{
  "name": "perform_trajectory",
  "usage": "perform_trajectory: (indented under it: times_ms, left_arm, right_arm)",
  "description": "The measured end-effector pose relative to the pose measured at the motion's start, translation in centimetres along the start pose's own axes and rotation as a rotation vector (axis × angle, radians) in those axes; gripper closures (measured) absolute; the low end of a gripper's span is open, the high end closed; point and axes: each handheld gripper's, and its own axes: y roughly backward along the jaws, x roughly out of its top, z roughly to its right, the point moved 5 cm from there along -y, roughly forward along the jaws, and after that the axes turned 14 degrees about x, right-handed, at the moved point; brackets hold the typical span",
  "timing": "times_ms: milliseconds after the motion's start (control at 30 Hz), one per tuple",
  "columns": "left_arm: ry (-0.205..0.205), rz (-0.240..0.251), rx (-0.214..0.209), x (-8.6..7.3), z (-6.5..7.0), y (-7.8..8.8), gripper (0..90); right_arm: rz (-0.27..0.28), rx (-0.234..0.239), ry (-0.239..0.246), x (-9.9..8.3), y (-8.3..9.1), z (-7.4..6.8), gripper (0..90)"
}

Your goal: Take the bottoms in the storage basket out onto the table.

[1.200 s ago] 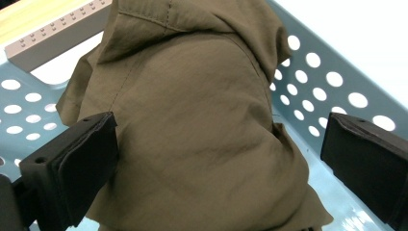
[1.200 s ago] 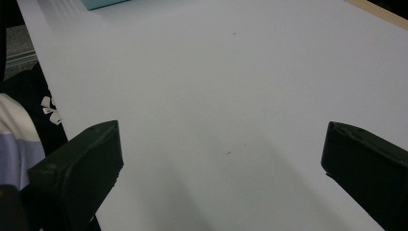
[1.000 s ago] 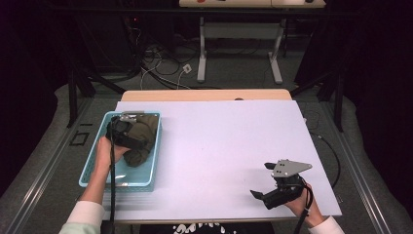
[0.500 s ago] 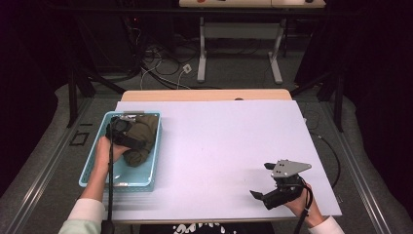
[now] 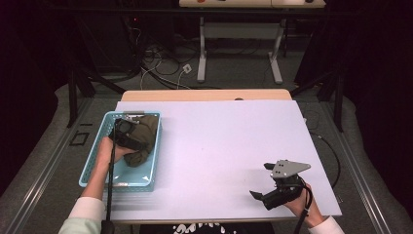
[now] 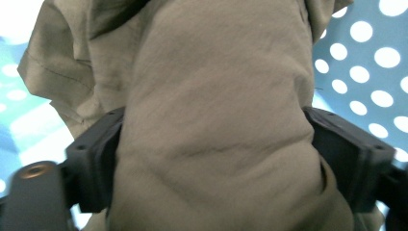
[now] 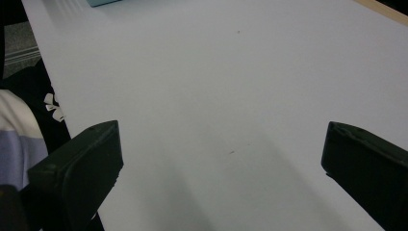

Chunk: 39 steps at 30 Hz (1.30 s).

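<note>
A crumpled olive cloth (image 5: 147,127) lies in a light blue perforated basket (image 5: 92,163) at the table's left. My left gripper (image 5: 127,137) is down in the basket on the cloth. In the left gripper view the cloth (image 6: 211,72) bulges between both black jaws of the gripper (image 6: 214,154). The jaws have just been closing, and they pinch a thick fold. My right gripper (image 5: 260,180) rests near the front right of the white table, its jaws wide apart. In the right gripper view the gripper (image 7: 221,159) has only bare tabletop between its jaws.
The white tabletop (image 5: 219,146) spreads between the basket and the right gripper. A wooden edge (image 5: 204,95) runs along the far side. Beyond it stand table legs and cables (image 5: 160,63) on the dark floor.
The left hand has shifted slightly on the cloth in the basket. The right gripper has stayed where it was.
</note>
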Motion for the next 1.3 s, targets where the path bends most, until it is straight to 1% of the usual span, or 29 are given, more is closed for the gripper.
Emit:
perform_trajectory:
  times_ms: [33, 67, 100, 133, 200, 300, 367, 433, 567, 733, 833, 900, 933, 1000, 1067, 1133, 1300]
  left_arm:
    - [0.005, -0.002, -0.003, 0.0, 0.0, 0.0, 16.8]
    - [0.008, -0.003, -0.006, -0.1, 0.0, 0.0, 21.2]
    - [0.007, -0.002, -0.008, -0.1, -0.1, 0.0, 21.2]
    - [0.005, 0.003, -0.017, -0.1, -0.1, 0.1, 26.2]
    - [0.003, 0.006, -0.023, -0.2, -0.1, 0.2, 31.3]
    - [0.0, 0.016, -0.045, -0.2, -0.2, 0.4, 36.2]
    - [-0.004, 0.018, -0.056, -0.3, -0.2, 0.5, 37.9]
    - [-0.011, 0.014, -0.075, -0.4, -0.3, 0.8, 38.6]
    - [-0.026, 0.008, -0.075, -0.4, -0.4, 1.2, 39.6]
    - [-0.038, 0.014, -0.078, -0.4, -0.5, 1.6, 40.5]
    - [-0.052, 0.024, -0.089, -0.6, -0.7, 1.9, 40.8]
    - [-0.053, 0.031, -0.093, -0.7, -0.9, 2.2, 41.0]
    - [-0.061, 0.034, -0.093, -0.7, -0.9, 2.3, 41.0]
    - [-0.054, 0.047, -0.099, -0.7, -1.0, 2.5, 41.3]
    - [-0.056, 0.054, -0.11, -0.7, -1.1, 2.8, 41.5]
    - [-0.059, 0.062, -0.109, -0.7, -1.2, 3.1, 41.5]
    - [-0.079, 0.075, -0.116, -0.7, -1.4, 3.6, 41.5]
  right_arm:
    - [0.0, 0.0, 0.0, 0.0, 0.0, 0.0, 0.6]
    - [-0.001, -0.001, 0.001, 0.0, 0.0, 0.0, 0.6]
    - [-0.001, -0.001, 0.001, 0.0, 0.0, 0.0, 0.6]
    - [0.0, -0.002, 0.002, 0.0, 0.0, 0.0, 0.6]
    - [-0.001, 0.0, 0.0, 0.0, 0.0, 0.0, 0.6]
    - [0.001, -0.003, 0.003, 0.0, 0.0, 0.0, 0.6]
    - [0.0, -0.002, 0.002, 0.0, 0.0, 0.0, 0.6]
    - [0.0, -0.002, 0.002, 0.0, 0.0, 0.0, 0.6]
    - [-0.001, -0.002, 0.003, 0.0, 0.1, 0.0, 0.6]
    - [0.003, -0.006, 0.004, 0.0, 0.2, 0.0, 0.6]
    - [0.001, -0.008, 0.005, 0.0, 0.3, 0.1, 0.6]
    - [0.001, -0.004, 0.008, 0.0, 0.3, 0.1, 0.6]
    - [0.001, -0.004, 0.008, 0.0, 0.3, 0.1, 0.6]
    - [0.004, -0.006, 0.01, 0.0, 0.3, 0.0, 0.6]
    - [0.003, -0.006, 0.01, 0.0, 0.3, 0.0, 0.6]
    - [0.003, -0.005, 0.012, 0.0, 0.3, 0.0, 0.6]
    - [0.004, -0.001, 0.007, 0.0, 0.3, 0.1, 0.6]
